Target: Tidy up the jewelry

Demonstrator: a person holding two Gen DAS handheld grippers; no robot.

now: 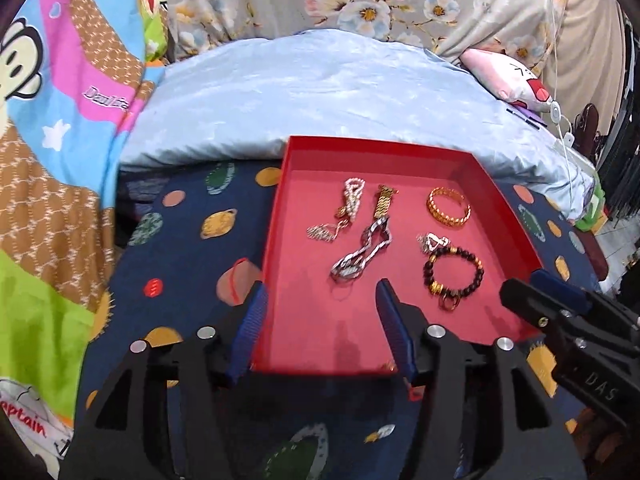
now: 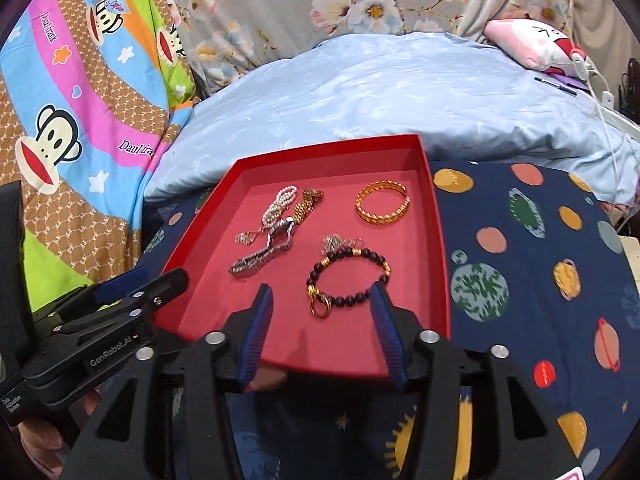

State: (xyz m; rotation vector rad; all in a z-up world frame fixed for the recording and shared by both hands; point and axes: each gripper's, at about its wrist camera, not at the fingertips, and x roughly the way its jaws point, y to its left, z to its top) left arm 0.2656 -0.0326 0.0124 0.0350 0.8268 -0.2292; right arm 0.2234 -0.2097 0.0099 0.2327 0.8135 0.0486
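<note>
both grippers hang with jaws apart, holding nothing, over the near edge of the red tray (image 1: 400, 148). the bead bracelet (image 2: 347, 277) lies just ahead of the right gripper (image 2: 320, 320), the nearer one; the silver chain (image 1: 360, 254) runs diagonally ahead of the left gripper (image 1: 320, 320). the smaller pieces behind are tangled, hard to separate.
</note>
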